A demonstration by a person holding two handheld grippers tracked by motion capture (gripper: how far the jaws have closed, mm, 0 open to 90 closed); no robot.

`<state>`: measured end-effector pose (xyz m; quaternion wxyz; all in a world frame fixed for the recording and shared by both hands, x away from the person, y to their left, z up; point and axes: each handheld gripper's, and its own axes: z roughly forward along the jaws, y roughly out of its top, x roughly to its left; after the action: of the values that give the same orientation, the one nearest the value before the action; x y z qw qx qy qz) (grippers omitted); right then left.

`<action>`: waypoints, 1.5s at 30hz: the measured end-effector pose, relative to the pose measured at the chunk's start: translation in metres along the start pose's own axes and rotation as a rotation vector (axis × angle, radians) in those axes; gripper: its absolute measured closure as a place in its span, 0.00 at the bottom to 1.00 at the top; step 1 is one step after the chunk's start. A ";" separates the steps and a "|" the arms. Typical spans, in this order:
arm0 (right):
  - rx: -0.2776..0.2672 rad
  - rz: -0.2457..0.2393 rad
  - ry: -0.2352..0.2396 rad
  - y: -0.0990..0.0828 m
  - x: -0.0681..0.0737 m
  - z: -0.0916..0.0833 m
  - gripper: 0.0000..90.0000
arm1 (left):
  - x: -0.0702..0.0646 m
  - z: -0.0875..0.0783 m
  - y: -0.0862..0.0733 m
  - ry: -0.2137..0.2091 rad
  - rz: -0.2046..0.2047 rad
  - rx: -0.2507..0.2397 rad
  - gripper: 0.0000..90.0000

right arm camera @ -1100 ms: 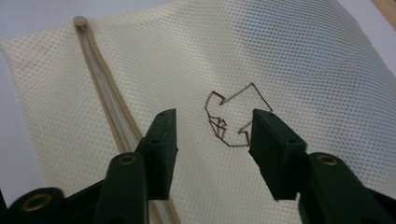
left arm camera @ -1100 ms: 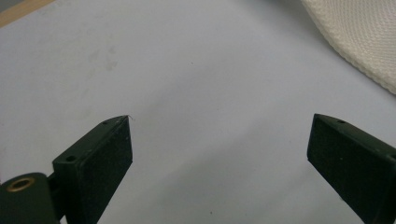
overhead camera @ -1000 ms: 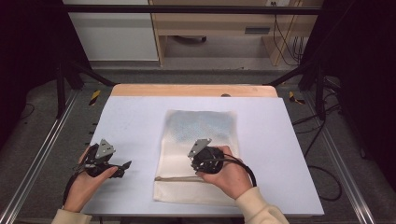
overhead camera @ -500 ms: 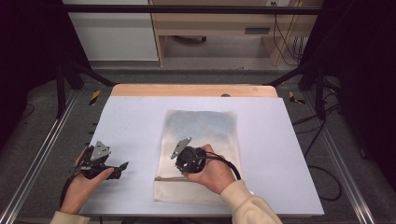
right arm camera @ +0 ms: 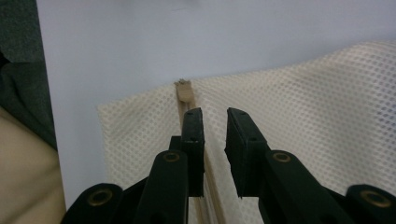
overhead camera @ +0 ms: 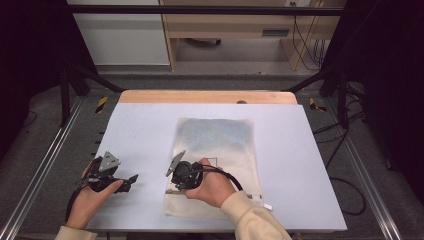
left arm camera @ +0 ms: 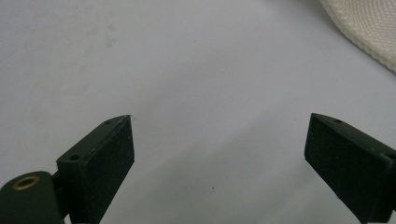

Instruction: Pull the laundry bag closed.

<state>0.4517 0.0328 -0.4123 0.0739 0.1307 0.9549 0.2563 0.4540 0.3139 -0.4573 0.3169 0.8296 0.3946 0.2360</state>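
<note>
On white table (overhead camera: 140,130): cream mesh bag (overhead camera: 220,145), flat, zipper edge; right tongs (right arm camera: 215,126) nearly together, closing; left tongs (left arm camera: 219,154) apart.

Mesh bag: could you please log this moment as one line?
right gripper: jaws just closing over zipper of mesh bag, narrow gap | left gripper: open above table

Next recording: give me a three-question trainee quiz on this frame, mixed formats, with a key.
1. True or false: the left gripper rests on the mesh bag.
2. The right gripper is over which part of the bag? A) zipper strip B) blue-tinted far end C) bare table
3. Fill in: the left gripper's jaws stand ____.

Key:
1. False; it sits over the bare table, apart from the bag.
2. A; its jaws, just closing, stand nearly together beside the zipper.
3. Open.
</note>
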 end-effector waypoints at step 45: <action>0.034 -0.025 0.102 0.025 0.006 0.019 0.91 | -0.041 -0.018 0.004 -0.233 -0.009 -0.056 0.20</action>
<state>0.4554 0.0639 -0.4161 0.0262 0.1069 0.9631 0.2455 0.4212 0.2847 -0.4479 0.3847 0.8404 0.3521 0.1475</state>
